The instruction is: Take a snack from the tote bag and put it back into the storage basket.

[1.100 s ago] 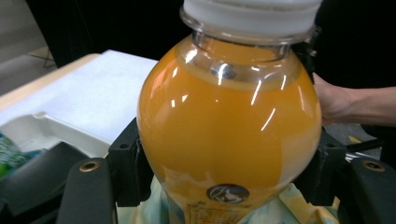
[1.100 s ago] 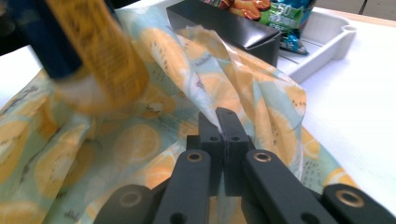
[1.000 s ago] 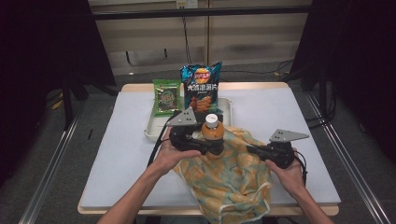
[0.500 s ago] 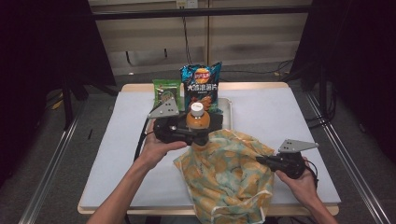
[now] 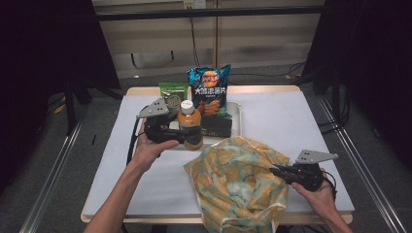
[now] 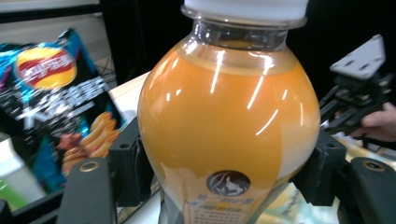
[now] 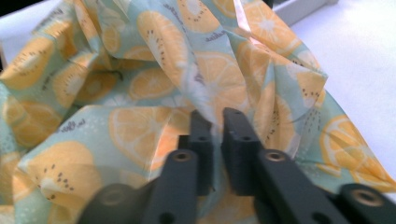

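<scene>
The left claw point(image 5: 192, 137) has a black body with a grey three-cornered plate on top and a black cable trailing from it. Its two jaws are black blocks on thick black arms, each arm carrying a round brass-coloured screw head. The right claw point(image 5: 273, 170) is built alike: black body, grey three-cornered plate, black cable, dark jaws with small holes and round screws. Both forearms are bare, with no sleeve.

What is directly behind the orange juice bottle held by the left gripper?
Behind the juice bottle stand a blue chip bag and a green packet, in a white tray. The bottle and the left gripper cover the tray's near left corner.
</scene>
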